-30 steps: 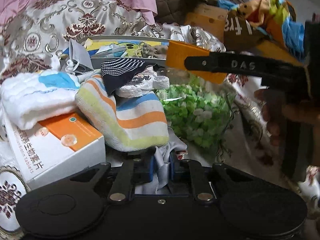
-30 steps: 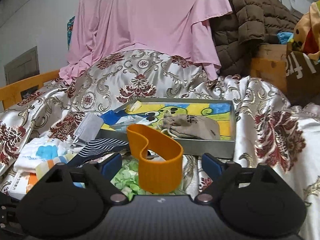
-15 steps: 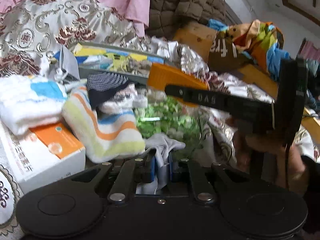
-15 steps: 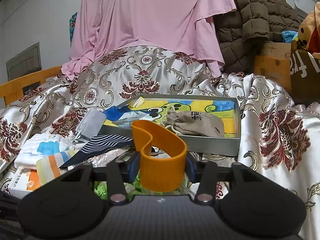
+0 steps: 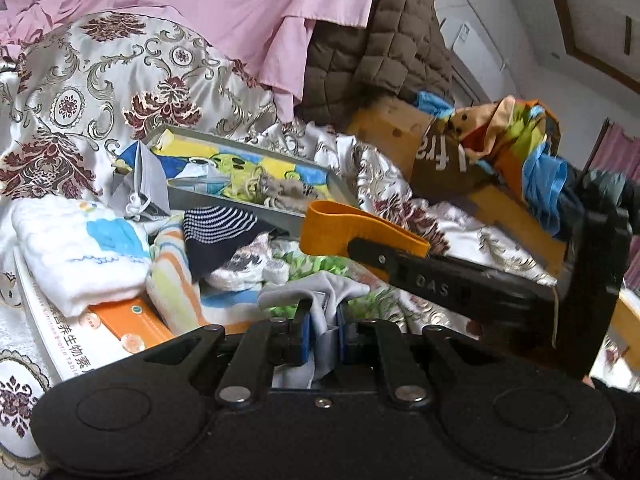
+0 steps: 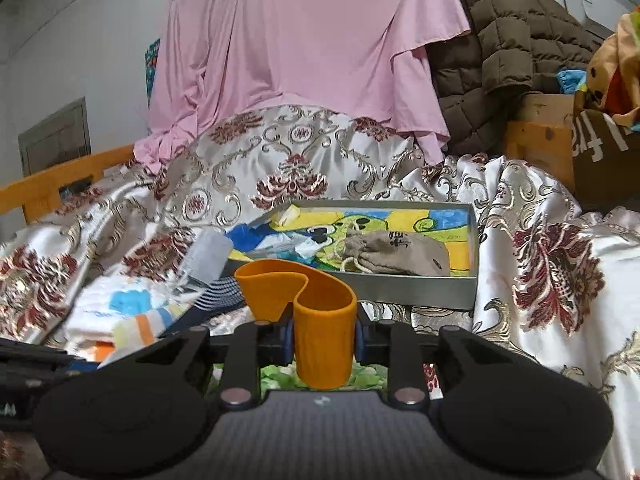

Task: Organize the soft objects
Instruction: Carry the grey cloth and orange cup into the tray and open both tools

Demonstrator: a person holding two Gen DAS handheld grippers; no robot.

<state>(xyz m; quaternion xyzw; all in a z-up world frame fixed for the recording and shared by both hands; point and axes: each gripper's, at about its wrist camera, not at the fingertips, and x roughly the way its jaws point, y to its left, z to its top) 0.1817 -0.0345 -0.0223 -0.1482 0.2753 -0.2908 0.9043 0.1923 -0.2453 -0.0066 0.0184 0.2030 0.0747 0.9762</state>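
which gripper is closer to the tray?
Right. The right gripper, shut on the orange band, sits just before the tray; the left gripper, clamping gray cloth, sits farther back.

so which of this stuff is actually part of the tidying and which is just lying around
In play:
- orange band, pinched in the right gripper
- grey cloth, pinched in the left gripper
- metal tray, already holding a beige drawstring pouch
- striped towel, navy striped sock

Lying about:
- pink sheet
- brown quilted jacket
- tablet box

both wrist views sit low and close (facing the bed), sharing the grey tray (image 5: 256, 208) (image 6: 400, 292)
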